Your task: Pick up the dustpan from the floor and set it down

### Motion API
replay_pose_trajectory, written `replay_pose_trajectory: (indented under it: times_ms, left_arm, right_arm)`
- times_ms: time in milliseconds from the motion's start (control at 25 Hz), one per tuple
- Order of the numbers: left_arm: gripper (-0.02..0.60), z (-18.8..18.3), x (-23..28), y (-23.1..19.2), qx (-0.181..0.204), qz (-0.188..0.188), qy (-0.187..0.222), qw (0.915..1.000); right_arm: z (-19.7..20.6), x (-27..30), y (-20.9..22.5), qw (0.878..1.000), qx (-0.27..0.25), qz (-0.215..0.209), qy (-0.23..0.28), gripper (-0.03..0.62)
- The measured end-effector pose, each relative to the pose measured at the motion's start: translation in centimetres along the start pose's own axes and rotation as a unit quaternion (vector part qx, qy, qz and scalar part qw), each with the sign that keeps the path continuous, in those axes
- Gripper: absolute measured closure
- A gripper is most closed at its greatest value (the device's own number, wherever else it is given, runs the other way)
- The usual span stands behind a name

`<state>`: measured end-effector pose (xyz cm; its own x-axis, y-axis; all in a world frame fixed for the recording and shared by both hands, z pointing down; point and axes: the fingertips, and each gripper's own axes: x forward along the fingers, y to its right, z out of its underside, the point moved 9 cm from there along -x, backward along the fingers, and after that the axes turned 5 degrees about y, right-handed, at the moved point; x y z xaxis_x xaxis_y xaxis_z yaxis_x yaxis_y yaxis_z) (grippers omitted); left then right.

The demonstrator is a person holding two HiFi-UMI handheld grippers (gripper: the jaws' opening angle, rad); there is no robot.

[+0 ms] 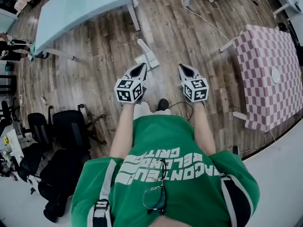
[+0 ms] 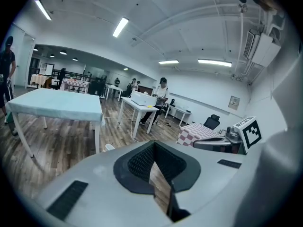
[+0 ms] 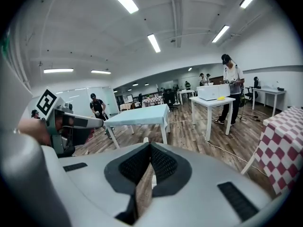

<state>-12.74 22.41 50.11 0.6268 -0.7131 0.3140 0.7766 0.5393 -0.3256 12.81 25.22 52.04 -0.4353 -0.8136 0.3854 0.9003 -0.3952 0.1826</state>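
Head view: wooden floor [image 1: 94, 74]; white dustpan [image 1: 147, 56] standing on it with its handle tilted up, just ahead of and between the two grippers, touched by neither. Left gripper [image 1: 140, 66] and right gripper [image 1: 181, 66] held forward side by side, each with a marker cube, by a person in a green shirt [image 1: 161, 174]. Pale blue table [image 1: 80, 6] at upper left, pink checked table [image 1: 270, 74] at right, black office chairs [image 1: 71, 126] at lower left. Left gripper view: left gripper [image 2: 154, 143], jaws clenched at the tips, nothing between them; the right gripper [image 2: 222, 144] at the right; pale blue table [image 2: 52, 103] beyond. Right gripper view: right gripper [image 3: 150, 145], jaws clenched, nothing held; the left gripper [image 3: 71, 124] at the left; pale blue table [image 3: 142, 115], white table [image 3: 213, 98], a standing person [image 3: 232, 79], pink checked table [image 3: 284, 141].
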Motion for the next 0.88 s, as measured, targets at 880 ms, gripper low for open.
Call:
replay_pose_trajectory:
  times_ms: [880]
  left_arm:
    - [0.578,-1.7,5.9,-3.4,-0.011,0.024,-0.011,0.9996]
  right_arm:
    - [-1.0,4.8,2.1,1.000,0.001,0.002,-0.030,0.586]
